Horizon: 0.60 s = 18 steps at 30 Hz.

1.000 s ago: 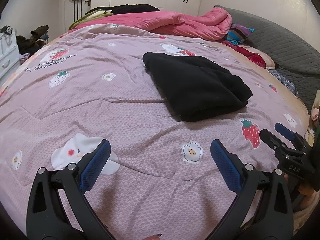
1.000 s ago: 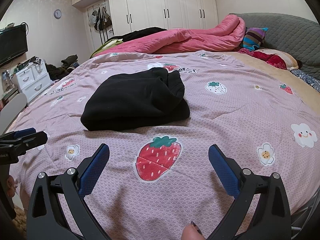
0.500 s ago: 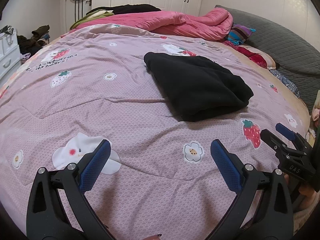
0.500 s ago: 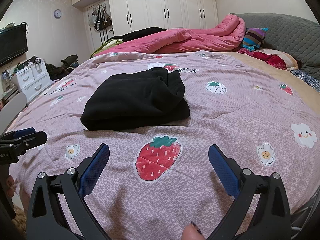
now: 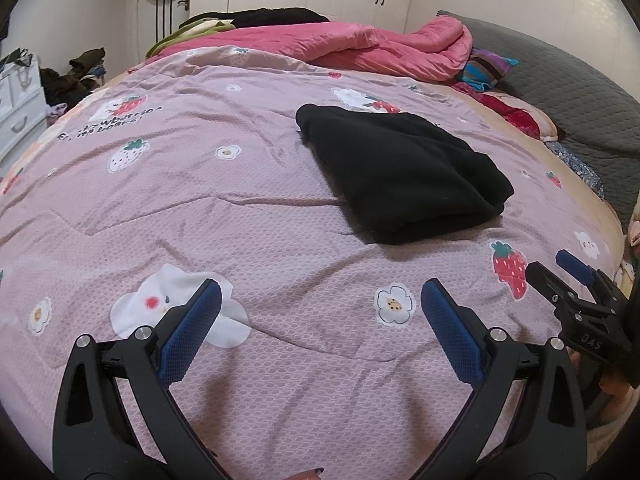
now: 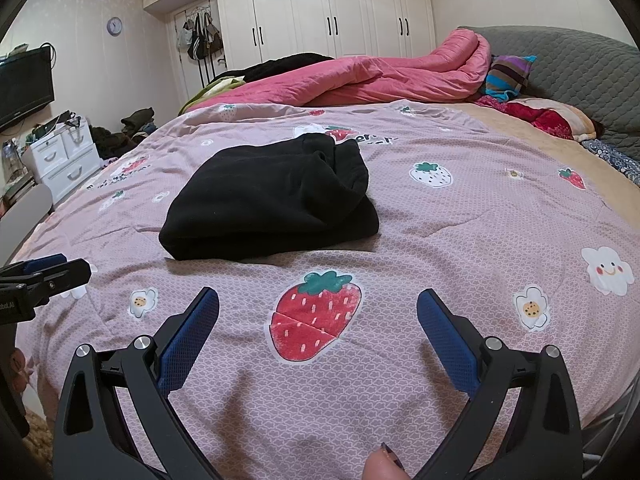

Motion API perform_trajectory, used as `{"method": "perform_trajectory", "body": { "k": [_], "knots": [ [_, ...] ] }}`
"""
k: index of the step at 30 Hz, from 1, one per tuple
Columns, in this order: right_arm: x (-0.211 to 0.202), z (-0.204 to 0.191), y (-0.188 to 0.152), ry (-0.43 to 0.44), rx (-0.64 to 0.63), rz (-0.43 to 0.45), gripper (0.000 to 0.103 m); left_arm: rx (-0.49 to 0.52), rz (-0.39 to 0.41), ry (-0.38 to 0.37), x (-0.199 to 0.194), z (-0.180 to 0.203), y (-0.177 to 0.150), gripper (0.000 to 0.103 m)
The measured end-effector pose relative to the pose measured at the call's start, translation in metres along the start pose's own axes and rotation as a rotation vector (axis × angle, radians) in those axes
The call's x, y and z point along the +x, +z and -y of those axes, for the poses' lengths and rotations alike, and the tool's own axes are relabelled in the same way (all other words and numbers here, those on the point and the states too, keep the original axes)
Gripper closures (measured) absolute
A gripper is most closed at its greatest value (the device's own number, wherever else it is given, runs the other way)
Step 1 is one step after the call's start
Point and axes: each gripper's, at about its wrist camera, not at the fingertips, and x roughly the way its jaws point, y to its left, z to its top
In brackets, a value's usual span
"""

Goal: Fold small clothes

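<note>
Only right view shows the TV (image 6: 24, 88); both tools spread, black garment (image 6: 272, 200) folded

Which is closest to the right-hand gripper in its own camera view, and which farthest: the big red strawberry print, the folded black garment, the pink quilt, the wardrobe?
1. Strawberry print: between the right gripper's open fingers.
2. Black garment: mid-bed, slightly left.
3. Pink quilt: bunched at the bed's far side.
4. Wardrobe: back wall.

Your left gripper (image 5: 320, 296) gapes wide at lower frame; the folded black garment (image 5: 404, 176) lies right of centre on the bed (image 5: 200, 200)
</note>
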Motion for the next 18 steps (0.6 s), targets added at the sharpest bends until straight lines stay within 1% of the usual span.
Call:
{"method": "perform_trajectory", "body": {
  "k": [4, 9, 11, 13, 15, 16, 17, 18],
  "knots": [
    [0.001, 0.001, -0.002, -0.001, 0.001, -0.001, 0.004, 0.01, 0.003, 0.008, 0.0, 0.001, 0.0, 0.009],
    [0.001, 0.003, -0.003, -0.005, 0.005, -0.002, 0.004, 0.022, 0.0, -0.007, 0.001, 0.004, 0.0, 0.009],
    [-0.003, 0.009, -0.003, -0.009, 0.027, 0.005, 0.004, 0.024, -0.002, -0.004, 0.0, 0.005, -0.001, 0.009],
    [-0.014, 0.023, 0.001, -0.015, 0.088, 0.025, 0.004, 0.027, 0.006, 0.019, -0.003, 0.004, -0.001, 0.009],
    [-0.039, 0.053, 0.006, -0.053, 0.199, 0.087, 0.004, 0.019, 0.018, 0.02, -0.006, -0.001, 0.0, 0.009],
    [-0.05, 0.068, 0.006, -0.081, 0.242, 0.104, 0.004, -0.015, 0.024, 0.021, -0.008, -0.012, 0.002, 0.009],
    [-0.063, 0.088, 0.006, -0.144, 0.296, 0.122, 0.004, -0.041, 0.023, 0.024, -0.009, -0.02, 0.003, 0.009],
    [-0.075, 0.109, 0.004, -0.219, 0.344, 0.132, 0.004, -0.09, 0.01, 0.04, -0.007, -0.038, 0.005, 0.009]
  ]
}}
